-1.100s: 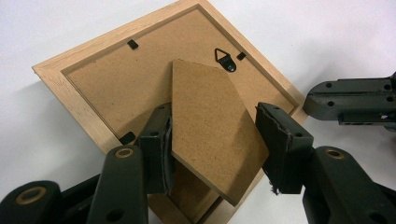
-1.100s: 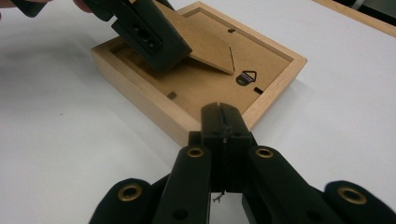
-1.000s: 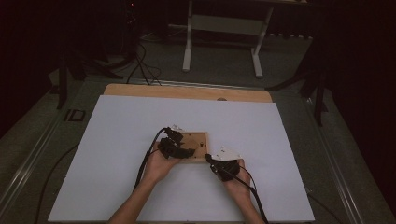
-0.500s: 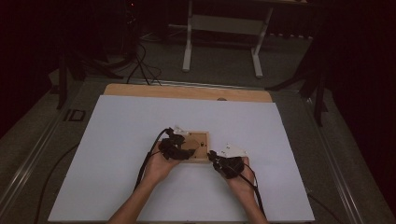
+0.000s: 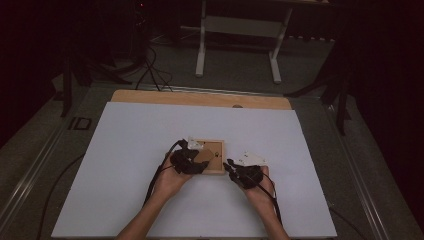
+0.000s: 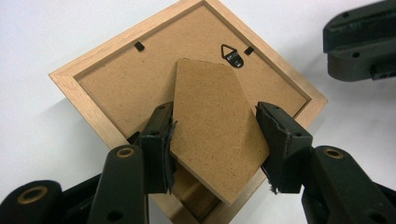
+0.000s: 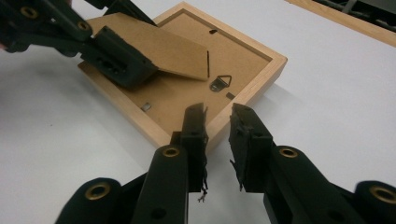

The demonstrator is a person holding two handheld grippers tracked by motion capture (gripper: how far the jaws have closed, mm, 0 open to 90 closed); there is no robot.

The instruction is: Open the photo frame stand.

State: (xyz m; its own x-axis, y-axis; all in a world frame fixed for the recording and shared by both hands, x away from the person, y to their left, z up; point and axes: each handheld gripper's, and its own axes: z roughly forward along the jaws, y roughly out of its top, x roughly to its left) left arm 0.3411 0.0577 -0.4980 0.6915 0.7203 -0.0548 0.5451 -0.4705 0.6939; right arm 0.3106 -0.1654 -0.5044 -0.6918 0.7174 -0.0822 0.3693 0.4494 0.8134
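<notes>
Lying face down on the white table [image 5: 125,165], the picture frame [image 5: 216,150] sits between both hands in the high view. In the left gripper view, the left gripper [image 6: 215,135] grasps the cardboard stand [image 6: 217,135] of the frame by its two edges. In the right gripper view, the right gripper [image 7: 217,119] has just been opening; its jaws are released, just beside the frame's wooden edge [image 7: 252,84], with nothing between them.
</notes>
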